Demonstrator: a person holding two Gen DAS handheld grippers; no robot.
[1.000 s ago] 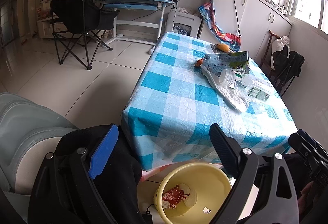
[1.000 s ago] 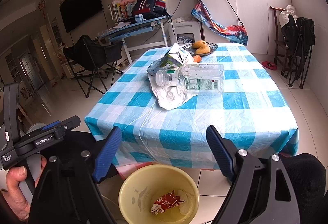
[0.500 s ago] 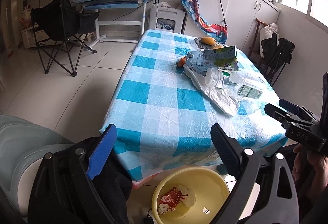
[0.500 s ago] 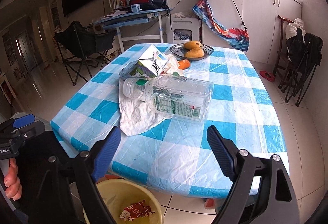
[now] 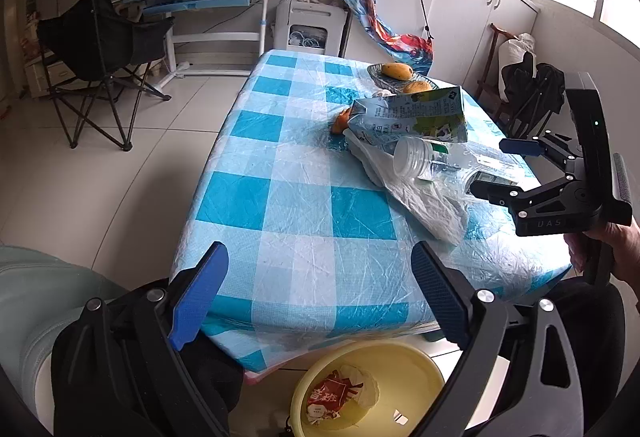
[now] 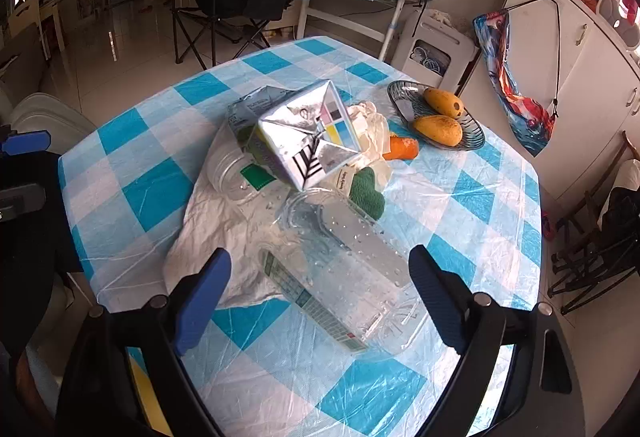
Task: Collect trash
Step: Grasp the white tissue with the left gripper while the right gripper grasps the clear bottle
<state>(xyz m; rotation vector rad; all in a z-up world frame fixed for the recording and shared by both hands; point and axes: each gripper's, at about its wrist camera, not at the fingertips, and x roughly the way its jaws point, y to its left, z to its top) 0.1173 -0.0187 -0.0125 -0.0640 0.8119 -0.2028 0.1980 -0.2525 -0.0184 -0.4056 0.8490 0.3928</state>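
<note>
You are reaching for the next piece of trash. Your right gripper (image 6: 320, 293), fingers spread wide and empty, hovers low in the frame just over the one clear plastic bottle (image 6: 344, 269) lying on its side on the table (image 6: 472, 197). Next, lower the fingers around the bottle's body and close. Behind it, at centre frame, lie one milk carton (image 6: 304, 141) and one white plastic bag (image 6: 224, 237). Your left gripper (image 5: 320, 301), also spread and empty, hangs above one yellow bin (image 5: 400, 361) at the bottom of its view.
</note>
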